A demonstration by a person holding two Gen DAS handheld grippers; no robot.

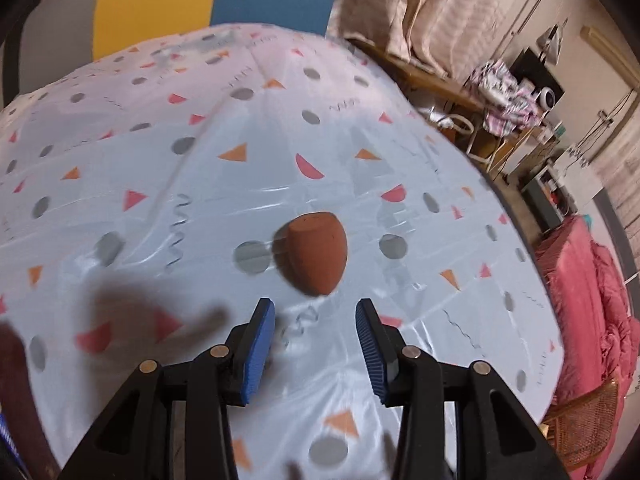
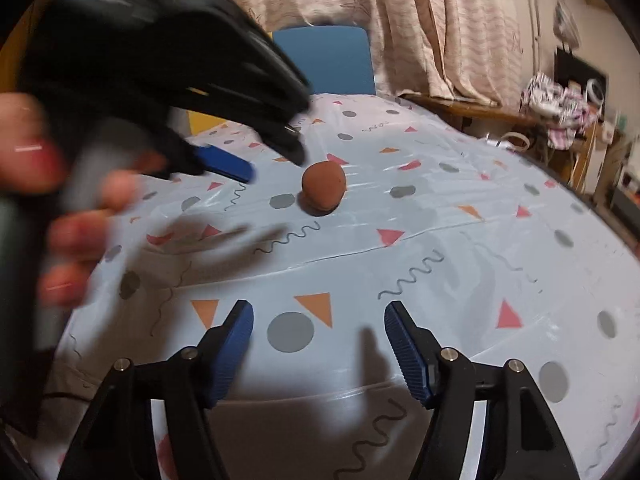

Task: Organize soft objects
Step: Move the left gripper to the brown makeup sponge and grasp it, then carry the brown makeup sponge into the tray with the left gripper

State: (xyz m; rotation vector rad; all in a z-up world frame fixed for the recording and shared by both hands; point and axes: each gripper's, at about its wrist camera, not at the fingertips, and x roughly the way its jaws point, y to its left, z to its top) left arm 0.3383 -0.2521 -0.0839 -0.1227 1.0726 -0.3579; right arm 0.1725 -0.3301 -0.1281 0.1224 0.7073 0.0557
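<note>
- Sponge egg (image 1: 317,255), a brown, egg-shaped soft thing, rests alone on the patterned tablecloth (image 1: 400,152) that covers the counter, roughly mid-surface.
- Left tongs (image 1: 316,340) hover just short of it; the egg sits straight ahead, in line with the gap between the blue pads (image 1: 260,352), not touching either.
- Its long axis runs from the blunt far end toward the narrower end nearest these tongs, tilted a little to one side.
- Left tongs stand open, nothing between them, and the gap looks wide enough to take the egg across its short side.
- Right tongs (image 2: 320,344) are also open and empty, well back from the egg (image 2: 323,188).
- A person's hand (image 2: 60,216) carries the left tongs, so the left is plainly nearer and better placed to grasp.
</note>
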